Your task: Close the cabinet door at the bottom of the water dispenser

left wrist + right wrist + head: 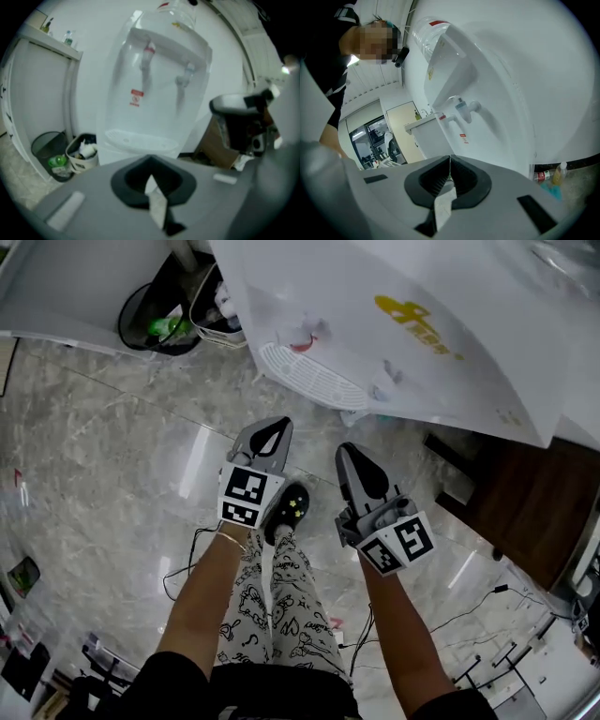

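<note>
The white water dispenser (pixel 394 324) stands just ahead of me, its drip tray grille (pixel 314 376) facing me. In the left gripper view the dispenser (pixel 154 89) shows two taps above the drip tray (pixel 140 139); its lower cabinet is hidden behind the gripper body, so the door's position cannot be told. My left gripper (pixel 272 425) is held above the floor a little short of the drip tray, jaws shut and empty (pixel 151 174). My right gripper (pixel 349 452) hangs beside it, also shut on nothing (pixel 450 161), and is tilted so the dispenser (pixel 487 93) leans across its view.
A black waste bin (pixel 155 320) and a small white bin of rubbish (pixel 216 315) stand left of the dispenser. A dark wooden cabinet (pixel 525 502) is at the right. Cables (pixel 469 606) trail on the marble floor. Bottles (pixel 548 176) lie by the dispenser's base.
</note>
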The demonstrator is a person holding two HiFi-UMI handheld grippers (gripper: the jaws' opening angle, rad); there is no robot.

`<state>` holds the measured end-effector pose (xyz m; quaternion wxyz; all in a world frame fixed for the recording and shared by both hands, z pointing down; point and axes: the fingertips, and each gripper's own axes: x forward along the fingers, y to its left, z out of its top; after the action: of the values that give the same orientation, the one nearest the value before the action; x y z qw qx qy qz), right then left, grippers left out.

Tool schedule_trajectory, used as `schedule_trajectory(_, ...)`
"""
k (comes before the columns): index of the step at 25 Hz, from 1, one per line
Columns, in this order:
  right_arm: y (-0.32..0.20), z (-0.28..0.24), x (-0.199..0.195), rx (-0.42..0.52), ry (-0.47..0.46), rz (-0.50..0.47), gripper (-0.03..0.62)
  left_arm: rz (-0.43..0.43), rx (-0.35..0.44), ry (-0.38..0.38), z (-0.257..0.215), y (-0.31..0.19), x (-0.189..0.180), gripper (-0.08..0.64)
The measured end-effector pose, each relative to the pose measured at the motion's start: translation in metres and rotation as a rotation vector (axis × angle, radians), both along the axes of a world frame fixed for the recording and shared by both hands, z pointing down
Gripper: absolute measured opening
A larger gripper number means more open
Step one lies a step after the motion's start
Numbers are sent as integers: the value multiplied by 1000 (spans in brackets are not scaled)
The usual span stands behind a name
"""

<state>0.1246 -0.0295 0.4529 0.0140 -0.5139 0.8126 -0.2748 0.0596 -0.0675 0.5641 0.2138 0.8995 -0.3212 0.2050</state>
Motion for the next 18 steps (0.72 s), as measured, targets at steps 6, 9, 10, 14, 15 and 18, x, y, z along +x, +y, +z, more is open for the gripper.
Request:
schedule_trajectory(6, 9, -10, -25, -10, -8, -22, 17, -16, 92, -9, -69, 19, -36, -3)
schedule_trajectory(9, 11, -15, -32, -20, -19, -21, 17, 11, 120, -27, -86, 27, -41, -3)
schedule_trajectory(10, 12, -16, -35, -28, -26, -24, 15, 25, 131, -43, -88, 29, -42, -3)
schedule_trajectory(14, 20, -22, -46, -39, -14, -41, 15, 28, 111, -36, -99, 34, -48, -3)
schedule_trajectory(15, 21, -26, -46, -35, -16, -35, 15, 28, 108, -20, -103, 35, -49, -3)
schedule_trajectory(18, 21, -30, -50, -24, -4, -24, 15, 32, 109, 2, -113, 32, -55, -3)
